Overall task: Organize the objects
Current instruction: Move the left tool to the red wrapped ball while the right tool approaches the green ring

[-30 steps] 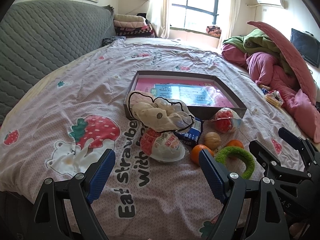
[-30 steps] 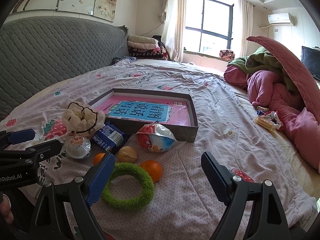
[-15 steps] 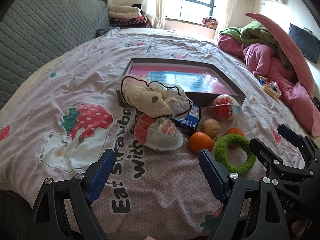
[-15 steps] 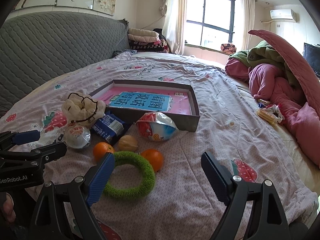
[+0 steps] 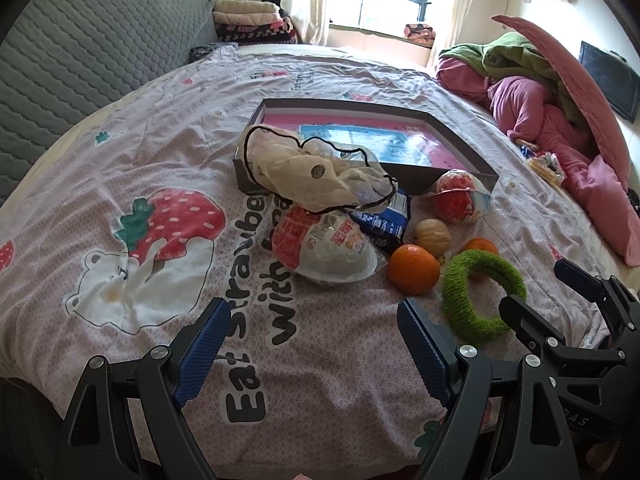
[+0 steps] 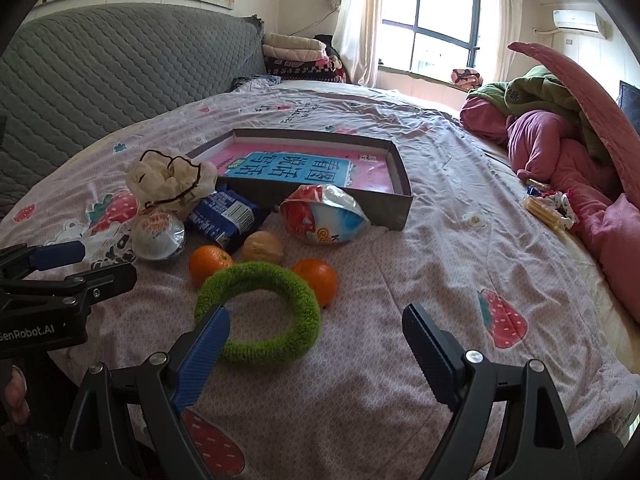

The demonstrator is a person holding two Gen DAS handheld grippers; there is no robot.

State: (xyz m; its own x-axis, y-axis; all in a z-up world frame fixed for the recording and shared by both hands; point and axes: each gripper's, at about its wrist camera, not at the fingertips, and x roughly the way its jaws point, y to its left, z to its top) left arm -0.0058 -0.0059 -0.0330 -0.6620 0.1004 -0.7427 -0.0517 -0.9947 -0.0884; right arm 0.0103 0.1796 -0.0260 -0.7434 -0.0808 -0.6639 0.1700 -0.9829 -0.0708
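green ring [image 6: 258, 312], oranges [image 6: 210, 262], snacks beside tray [image 6: 400, 204]

Grey quilted headboard [image 6: 120, 68], folded blankets [image 6: 296, 56] by window [image 6: 432, 28], pink/green bedding heap [image 6: 560, 128], AC unit [image 6: 576, 22]

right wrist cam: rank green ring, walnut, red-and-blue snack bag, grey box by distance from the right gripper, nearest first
1. green ring, just ahead of the right gripper, at its left finger.
2. walnut, behind the ring, between the two oranges.
3. red-and-blue snack bag, further back, against the box.
4. grey box, farthest, mid-bed.
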